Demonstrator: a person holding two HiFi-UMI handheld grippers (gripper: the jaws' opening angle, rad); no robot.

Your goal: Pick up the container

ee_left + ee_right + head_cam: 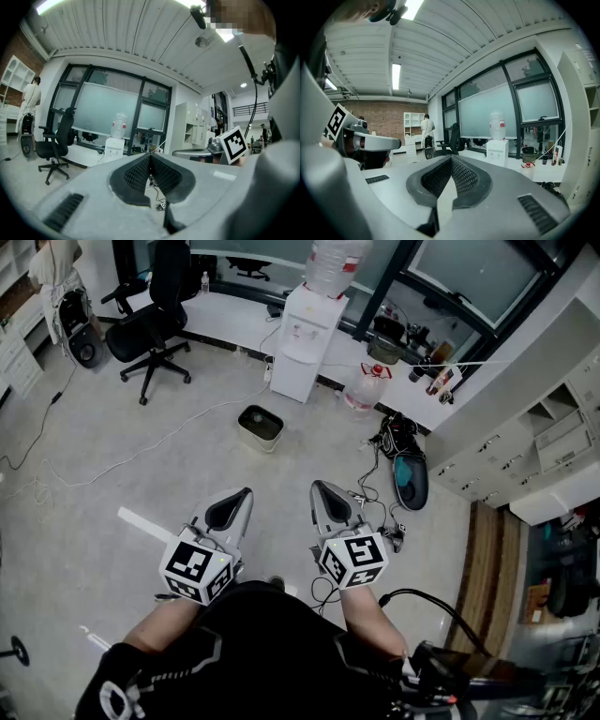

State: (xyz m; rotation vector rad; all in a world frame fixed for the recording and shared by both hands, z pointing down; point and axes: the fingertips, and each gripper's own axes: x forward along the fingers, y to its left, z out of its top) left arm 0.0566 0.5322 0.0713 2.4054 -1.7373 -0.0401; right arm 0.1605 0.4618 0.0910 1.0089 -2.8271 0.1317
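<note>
On the floor [94, 484], head view: the container [261, 427], a small cream tub with a dark inside, stands open side up, ahead of both grippers and well apart from them. A stretch of floor lies between it and the jaws.

Surroundings:
- White water dispenser [302, 343] behind the container, against the bench [225, 320] under the windows; a big bottle sits on top.
- Clear jug [362, 390] with a red cap on the floor, right of the dispenser.
- Black office chair [155, 320] far left of the container.
- White cable [141, 451] runs over the floor and passes left of the container.
- Dark bag [410, 479] and a tangle of black leads to the right, near the cabinets.
- White strip [142, 524] on the floor just left of the left gripper.
- A person in white [426, 129] stands far off, by shelves.

Pose: the left gripper [244, 495] and right gripper [317, 487] are held side by side in front of the body, close to level, tips toward the container. Marker cubes [195, 570] face up at the rear.

Jaws: the left gripper [150, 157] has its pads together at the tip, nothing between them. The right gripper [451, 161] likewise: pads meeting, empty.
</note>
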